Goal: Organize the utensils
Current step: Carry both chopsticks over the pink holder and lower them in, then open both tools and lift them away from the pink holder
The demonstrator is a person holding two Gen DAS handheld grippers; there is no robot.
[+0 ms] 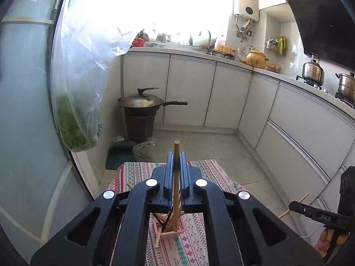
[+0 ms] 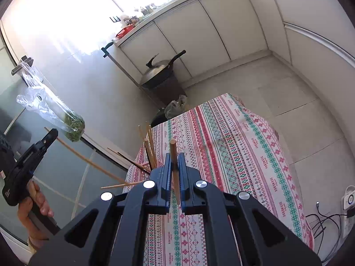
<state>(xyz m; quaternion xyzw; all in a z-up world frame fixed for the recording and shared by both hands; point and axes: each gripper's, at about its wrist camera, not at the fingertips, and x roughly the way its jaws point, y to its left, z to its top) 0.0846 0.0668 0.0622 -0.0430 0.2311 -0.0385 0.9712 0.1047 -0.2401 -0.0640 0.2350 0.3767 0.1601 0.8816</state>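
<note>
A white-cabinet kitchen is surrounding a desk [image 2: 233, 146] draped in a patterned cloth. The left tongs [image 1: 176, 155] are clamping one wooden chopstick [image 1: 176, 184], hanging over the pink holder [image 1: 172, 232], which is sitting toward six o'clock in the left view with more sticks in it. The right tongs [image 2: 174, 157] are pinching another chopstick [image 2: 174, 168], its tip poking toward twelve o'clock. A wok [image 1: 142, 103] is resting on a bin beyond.
</note>
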